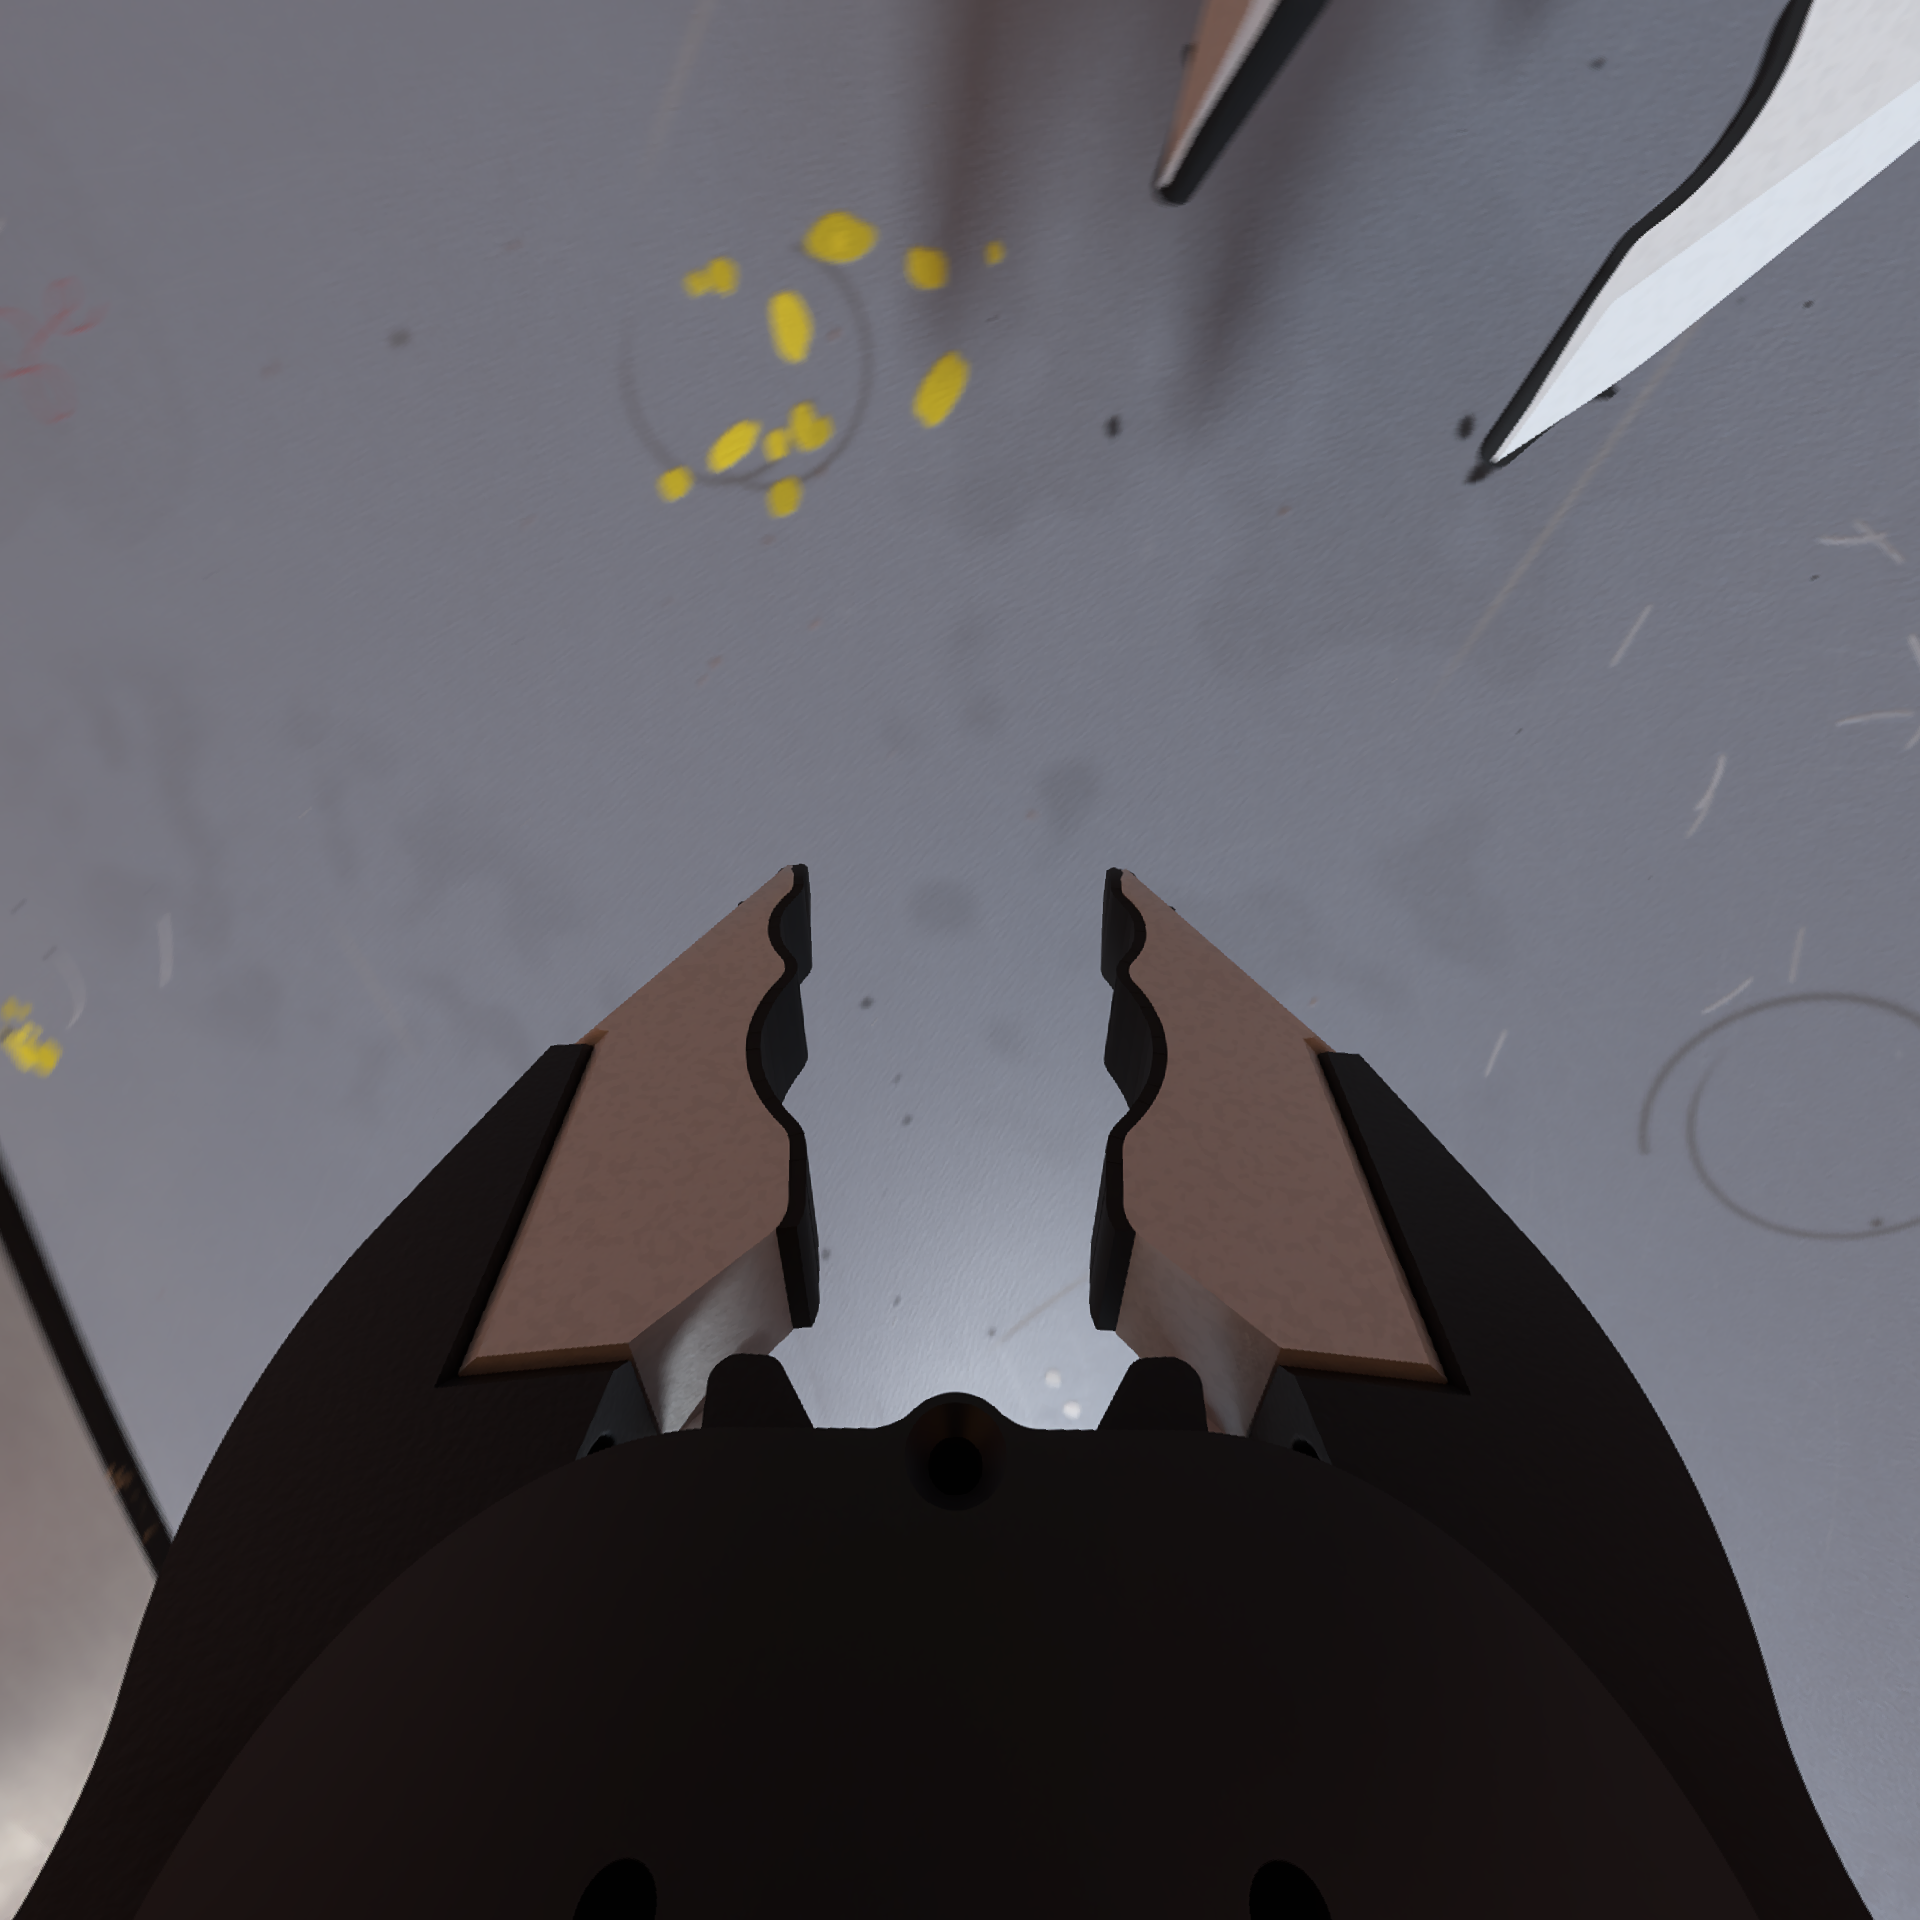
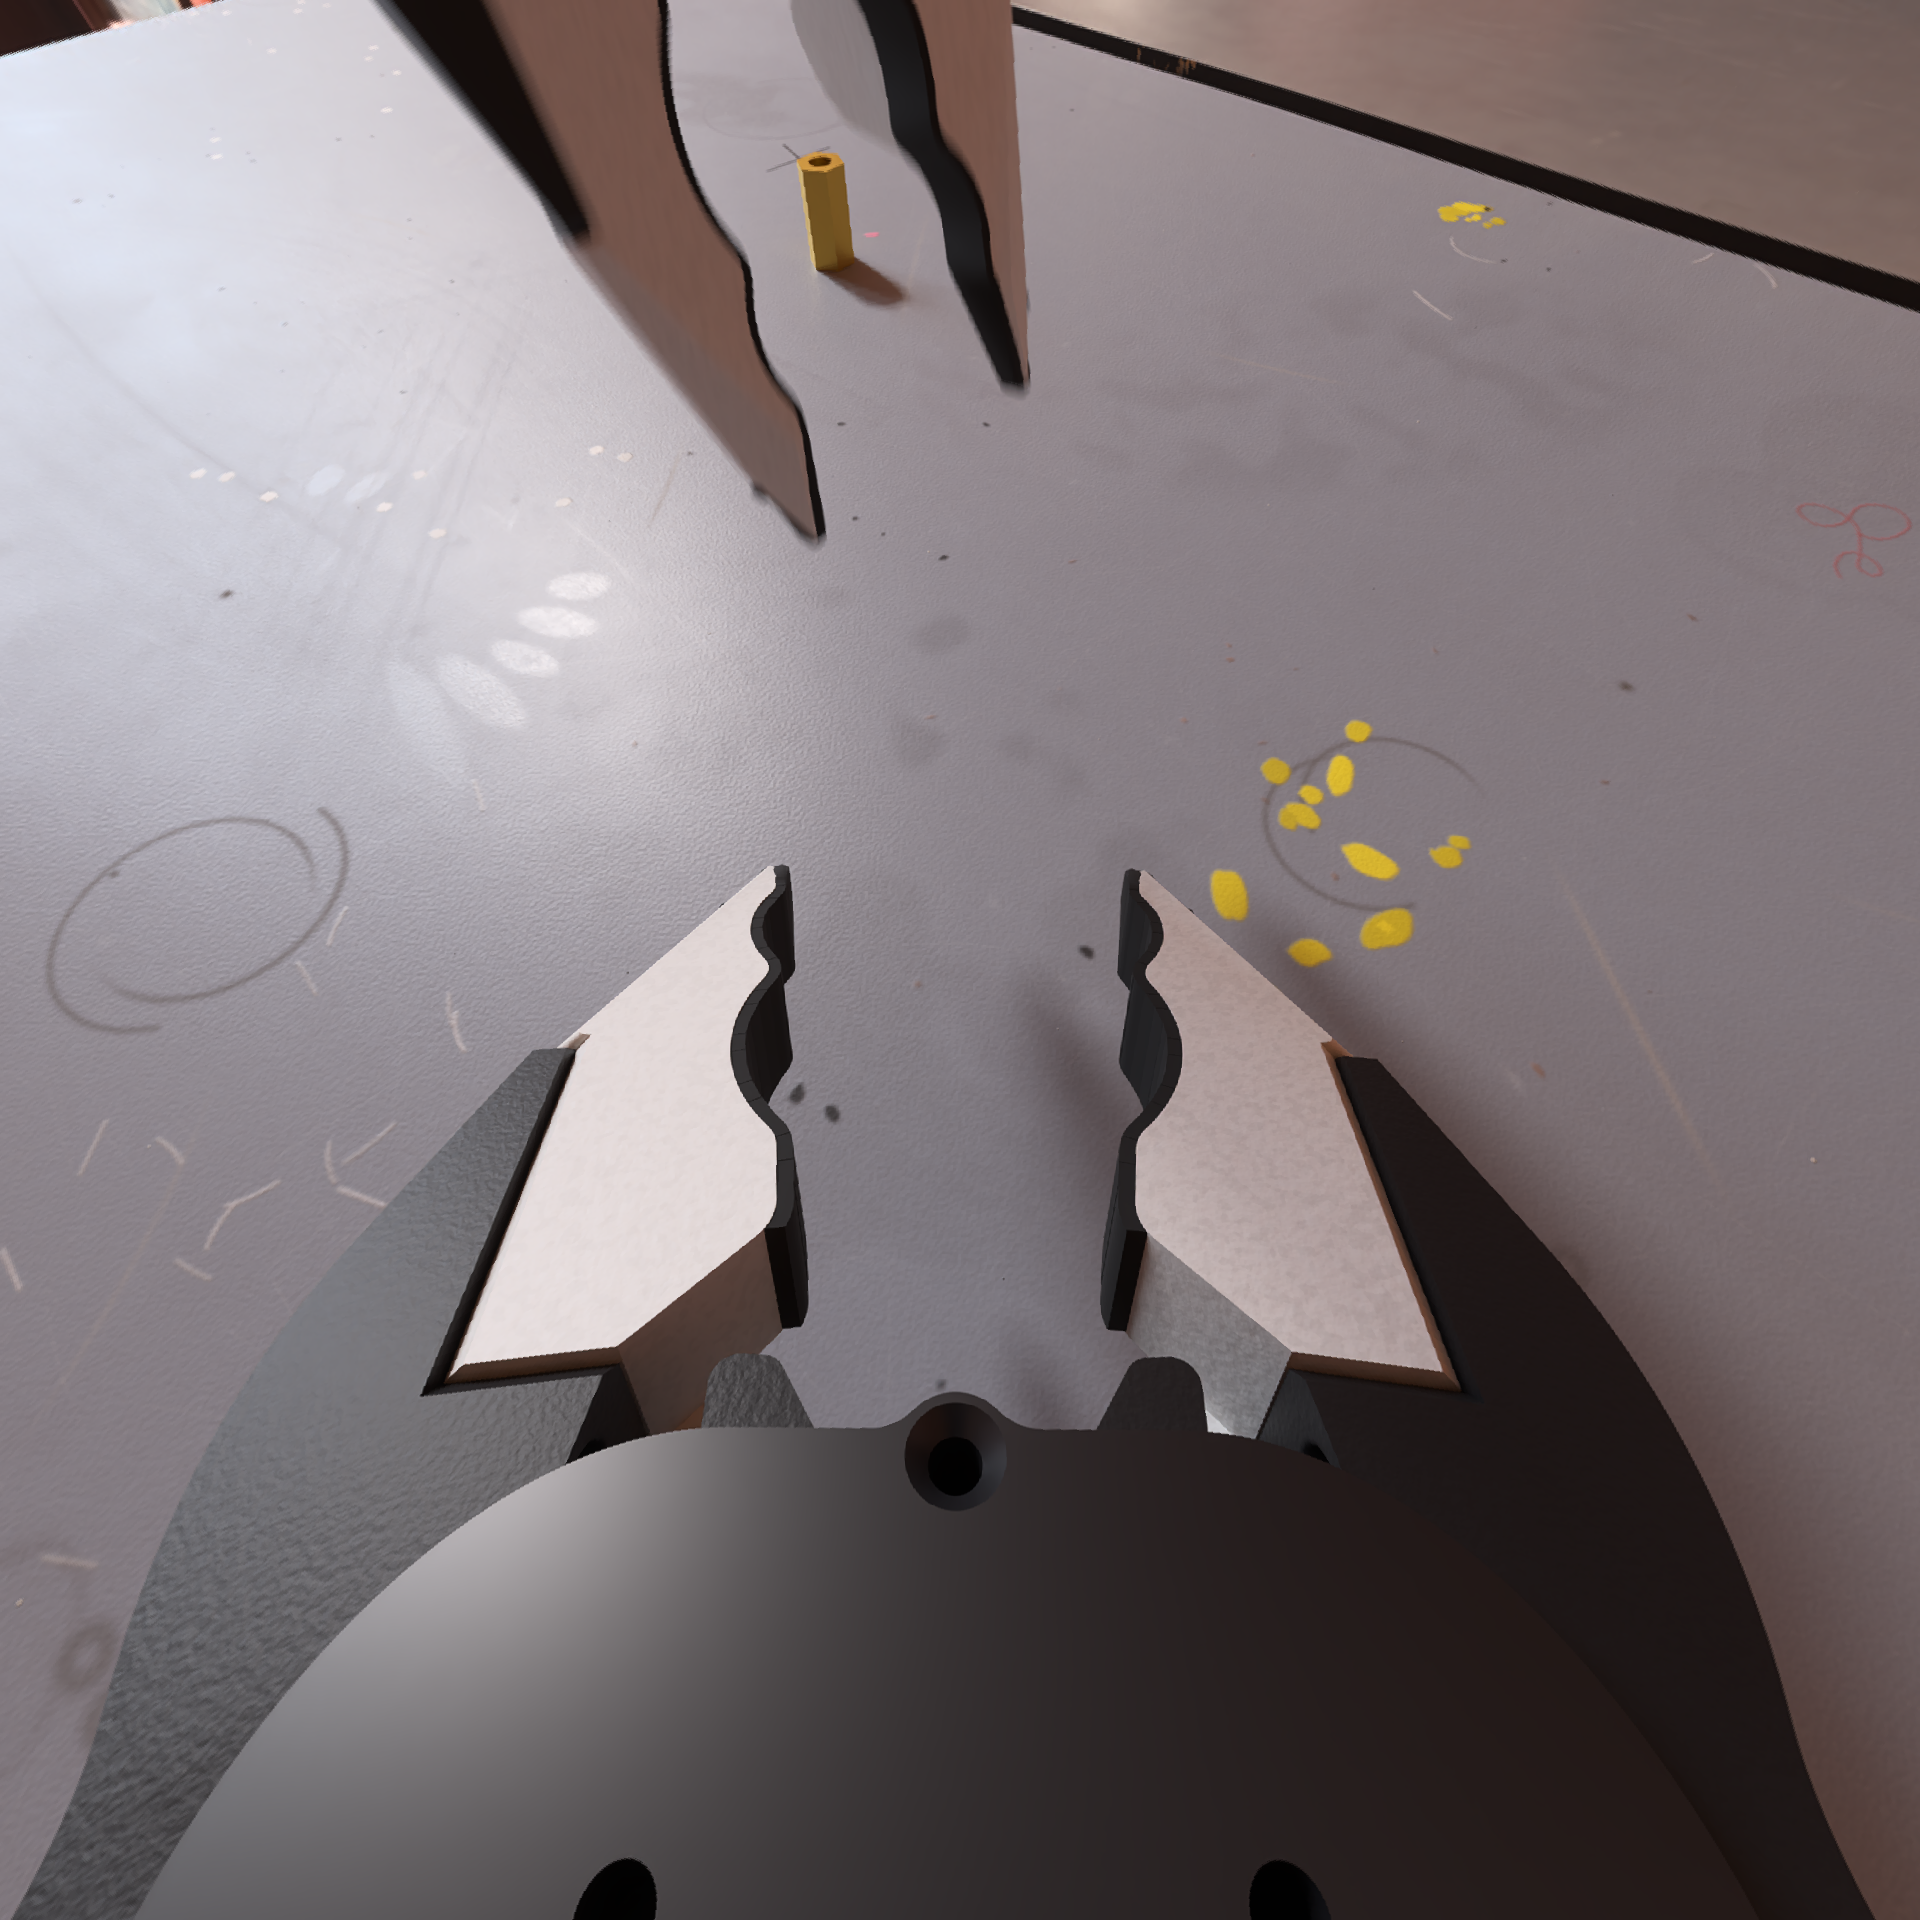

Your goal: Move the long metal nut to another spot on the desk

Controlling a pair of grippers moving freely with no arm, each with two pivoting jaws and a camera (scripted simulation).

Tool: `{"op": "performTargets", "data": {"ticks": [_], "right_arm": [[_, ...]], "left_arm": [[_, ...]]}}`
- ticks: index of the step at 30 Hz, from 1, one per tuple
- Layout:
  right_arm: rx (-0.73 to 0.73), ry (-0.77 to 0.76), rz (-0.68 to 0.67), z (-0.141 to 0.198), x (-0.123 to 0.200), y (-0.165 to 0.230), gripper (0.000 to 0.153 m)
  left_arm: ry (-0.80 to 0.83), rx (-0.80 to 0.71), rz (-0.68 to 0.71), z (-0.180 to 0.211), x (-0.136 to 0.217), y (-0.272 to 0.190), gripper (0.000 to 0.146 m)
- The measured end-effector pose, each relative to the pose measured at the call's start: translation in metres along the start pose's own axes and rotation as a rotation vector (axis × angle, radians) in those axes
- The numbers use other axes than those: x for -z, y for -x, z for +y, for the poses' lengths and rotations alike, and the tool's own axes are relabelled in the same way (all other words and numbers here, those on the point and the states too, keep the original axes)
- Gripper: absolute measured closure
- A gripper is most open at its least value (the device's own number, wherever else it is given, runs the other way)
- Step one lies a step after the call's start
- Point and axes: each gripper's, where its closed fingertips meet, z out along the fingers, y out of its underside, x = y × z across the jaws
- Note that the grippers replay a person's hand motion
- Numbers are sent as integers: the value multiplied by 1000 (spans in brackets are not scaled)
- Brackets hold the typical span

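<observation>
Left gripper [image 1: 954,883]: jaws spread, nothing between them, above the bare grey desk [image 1: 312,675].
Right gripper [image 2: 954,883]: jaws spread, nothing held.
Nut [image 2: 825,212]: one, brass-yellow, hexagonal; stands upright on end, long axis vertical, bore facing up; far across the desk, seen between the left gripper's fingers in the right wrist view.
Writing: none legible.
Marks: yellow paint spots [image 2: 1351,842], two clusters; pencilled circles [image 2: 192,914].
</observation>
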Motion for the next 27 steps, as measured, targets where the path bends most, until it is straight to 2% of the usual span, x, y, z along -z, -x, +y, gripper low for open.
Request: {"op": "performTargets", "data": {"ticks": [7,12,15,20,23,27], "right_arm": [[4,-5,-3,0,0,0,89],[6,-6,-5,0,0,-1,90],[7,-7,-6,0,0,0,90],[8,-9,-11,0,0,0,90],[2,-10,-12,1,0,0,91],[1,-9,-20,1,-1,0,92]], "left_arm": [[-43,202,-161,63,66,57,88],[17,338,-233,133,82,85,89],[93,438,-245,184,77,99,88],[158,656,-200,260,47,115,86],[140,726,-171,279,28,119,86],[142,714,-147,280,9,121,89]]}}
